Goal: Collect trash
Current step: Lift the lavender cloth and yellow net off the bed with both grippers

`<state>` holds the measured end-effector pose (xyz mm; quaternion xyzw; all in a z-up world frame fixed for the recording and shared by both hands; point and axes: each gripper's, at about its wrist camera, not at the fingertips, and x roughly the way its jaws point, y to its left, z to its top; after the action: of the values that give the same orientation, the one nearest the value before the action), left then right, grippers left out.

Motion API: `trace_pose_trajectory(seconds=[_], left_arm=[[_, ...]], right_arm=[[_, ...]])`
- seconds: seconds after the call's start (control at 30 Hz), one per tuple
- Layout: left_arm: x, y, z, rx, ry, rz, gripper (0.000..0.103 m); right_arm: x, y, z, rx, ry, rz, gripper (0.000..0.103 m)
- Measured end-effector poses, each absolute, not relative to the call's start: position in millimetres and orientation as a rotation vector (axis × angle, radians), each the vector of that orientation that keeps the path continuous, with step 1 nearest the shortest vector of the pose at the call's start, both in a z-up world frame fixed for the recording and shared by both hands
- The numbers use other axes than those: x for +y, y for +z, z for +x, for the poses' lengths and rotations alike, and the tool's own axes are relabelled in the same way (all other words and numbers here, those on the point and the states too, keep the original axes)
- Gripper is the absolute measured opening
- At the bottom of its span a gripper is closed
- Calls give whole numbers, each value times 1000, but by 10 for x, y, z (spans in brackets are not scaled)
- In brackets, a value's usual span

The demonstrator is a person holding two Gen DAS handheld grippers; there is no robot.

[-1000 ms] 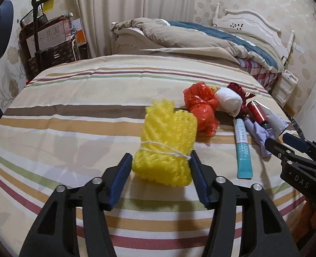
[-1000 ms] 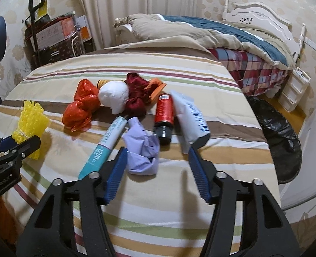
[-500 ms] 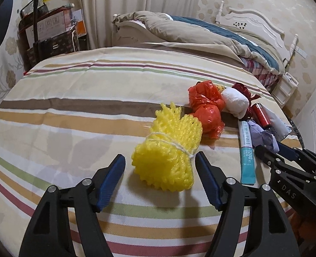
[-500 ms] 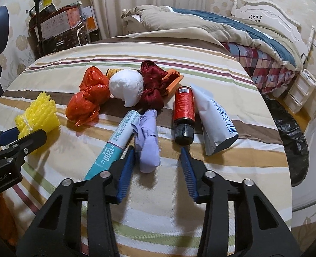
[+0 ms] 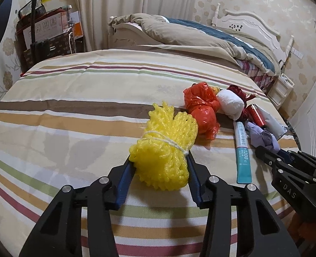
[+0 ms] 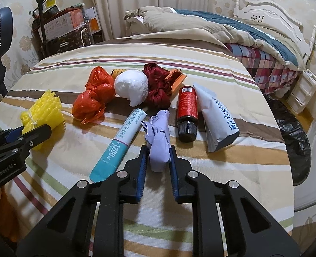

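Both my claws have just closed in, the left claw point(image 5: 158, 167) now grasping the yellow foam net point(image 5: 165, 150) at lower centre, the right claw point(image 6: 158, 156) clenched on the lilac wad point(image 6: 159, 137), its long axis running straight up-frame.

A striped tablecloth point(image 6: 200, 53) carries a yellow foam net point(image 6: 43, 110), orange bag point(image 6: 93, 98), white foam lump point(image 6: 132, 86), red cloth point(image 6: 158, 85), teal tube point(image 6: 117, 146), lilac wad point(image 6: 159, 137), red bottle point(image 6: 187, 109) and white pouch point(image 6: 217, 117).
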<state>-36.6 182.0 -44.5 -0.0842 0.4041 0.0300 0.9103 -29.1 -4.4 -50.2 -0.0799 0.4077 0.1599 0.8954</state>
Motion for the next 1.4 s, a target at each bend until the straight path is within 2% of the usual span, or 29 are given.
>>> trace_pose_trajectory(seconds=[0.07,0.13,0.5,0.57,0.6,0.63,0.7,1.1,1.17,1.2,1.23,1.4], left_arm=[[1815,-415,-398,821,64,-175,46],[1803,-368,-430,809,62,-178,46],[1707,-330,-416,803,55,-155,46],[1733,-368,-409,819,63,-161,46],[1752,-384,-404,825,68,-163,46],[1757,-392,-404,829,71,-164,46],[1774,-400,-402,831,74,-167,46],[1851,-441,-365,840,76,-192,46],[1856,-437,-371,838,76,-199,46],[1856,-438,-371,836,76,-201,46],[1857,-435,-376,833,75,-202,46],[1843,-413,-397,820,69,-206,46]], right_arm=[[-62,-485,-312,840,332,-160,19],[-89,-455,-333,833,334,-151,13],[-228,-520,-327,867,341,-111,13],[-242,-542,-326,870,344,-99,15],[-239,-541,-323,870,347,-95,20],[-235,-535,-319,870,347,-94,29],[-225,-523,-311,863,338,-94,36],[-114,-540,-144,876,330,-112,36],[-81,-541,-139,873,325,-131,32],[-57,-543,-146,870,323,-146,25],[-48,-544,-148,869,323,-153,22],[-54,-537,-180,862,329,-146,22]])
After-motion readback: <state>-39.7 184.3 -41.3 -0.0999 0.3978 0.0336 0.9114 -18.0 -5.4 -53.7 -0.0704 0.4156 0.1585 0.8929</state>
